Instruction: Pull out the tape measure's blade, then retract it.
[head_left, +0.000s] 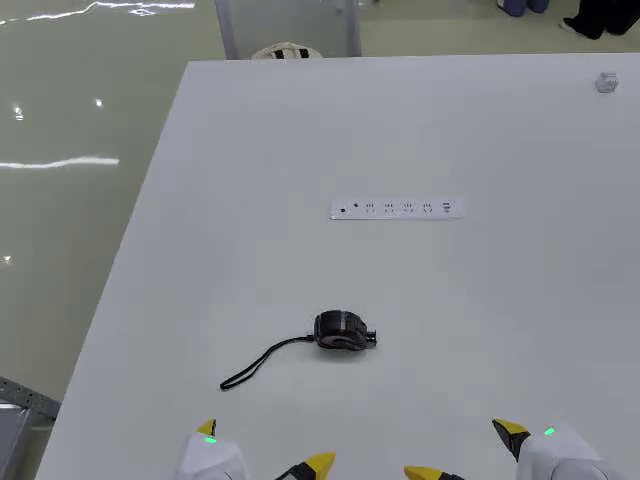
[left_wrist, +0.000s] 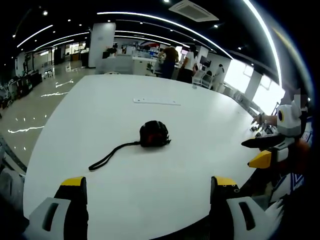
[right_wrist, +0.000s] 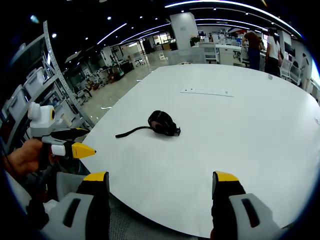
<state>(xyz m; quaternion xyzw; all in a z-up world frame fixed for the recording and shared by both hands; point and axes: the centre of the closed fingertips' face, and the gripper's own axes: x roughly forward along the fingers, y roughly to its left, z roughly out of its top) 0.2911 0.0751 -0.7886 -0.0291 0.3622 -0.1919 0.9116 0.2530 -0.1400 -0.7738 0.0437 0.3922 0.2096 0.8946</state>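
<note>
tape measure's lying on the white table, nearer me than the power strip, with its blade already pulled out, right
No, the blade is not out: in the head view, what trails from the tape measure is a black strap. It does lie on the white table, nearer than the power strip.

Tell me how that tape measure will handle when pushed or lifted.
The tape measure looks squat and compact, so it will probably slide rather than tip. Its strap lies in a loose curve, so it is likely floppy and would trail behind.

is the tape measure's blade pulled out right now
No, the tape measure lies closed on the white table with no blade extended; just its black wrist strap trails off to one side.
</note>
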